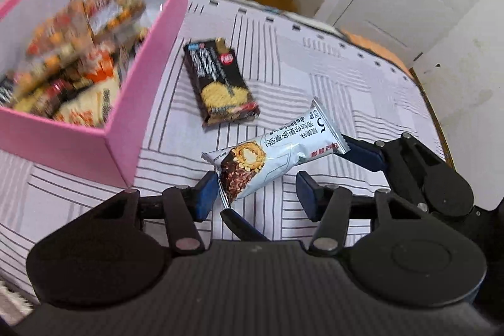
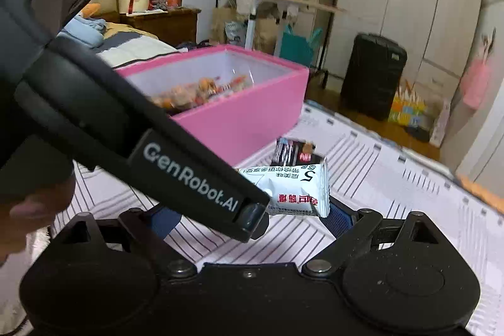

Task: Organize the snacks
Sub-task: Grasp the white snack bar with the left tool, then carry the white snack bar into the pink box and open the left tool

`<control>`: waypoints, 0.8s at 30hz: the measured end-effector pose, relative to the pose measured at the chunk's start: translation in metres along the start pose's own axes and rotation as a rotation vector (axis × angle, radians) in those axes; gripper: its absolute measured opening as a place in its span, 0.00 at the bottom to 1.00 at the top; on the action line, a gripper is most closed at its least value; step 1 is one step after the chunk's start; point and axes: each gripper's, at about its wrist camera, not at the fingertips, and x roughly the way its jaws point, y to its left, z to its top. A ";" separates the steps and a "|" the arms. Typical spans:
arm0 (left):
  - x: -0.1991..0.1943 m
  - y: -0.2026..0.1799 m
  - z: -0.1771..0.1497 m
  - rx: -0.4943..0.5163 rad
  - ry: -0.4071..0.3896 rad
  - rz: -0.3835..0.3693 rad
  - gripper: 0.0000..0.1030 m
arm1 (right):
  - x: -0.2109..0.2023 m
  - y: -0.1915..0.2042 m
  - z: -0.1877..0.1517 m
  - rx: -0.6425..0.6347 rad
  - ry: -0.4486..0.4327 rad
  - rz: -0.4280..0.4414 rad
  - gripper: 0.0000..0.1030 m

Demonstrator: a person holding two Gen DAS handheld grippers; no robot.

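A white snack bar packet (image 1: 271, 158) lies on the striped bedsheet (image 1: 362, 77). My left gripper (image 1: 256, 194) is open, its blue pads on either side of the packet's near end. My right gripper (image 2: 249, 218) is open too, around the packet's other end (image 2: 296, 189); it also shows in the left wrist view (image 1: 362, 151). A black biscuit packet (image 1: 220, 81) lies just beyond, also seen in the right wrist view (image 2: 294, 151). The pink box (image 1: 126, 122) at the left holds several snack packets (image 1: 72, 59).
The left gripper's black body (image 2: 126, 128) crosses the right wrist view and hides the right gripper's left finger partly. The bed edge (image 1: 425, 90) runs at the right. A black suitcase (image 2: 373, 74), bags and a wardrobe stand beyond the bed.
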 end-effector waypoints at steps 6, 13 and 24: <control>-0.037 -0.006 0.011 0.049 -0.006 -0.002 0.52 | -0.021 0.017 0.024 -0.076 -0.046 -0.026 0.93; -0.070 0.003 0.027 0.061 -0.007 0.012 0.52 | -0.022 0.030 0.051 -0.063 -0.127 0.000 0.94; -0.101 0.048 0.056 0.028 -0.085 0.126 0.52 | 0.023 0.035 0.084 0.022 -0.144 0.177 0.94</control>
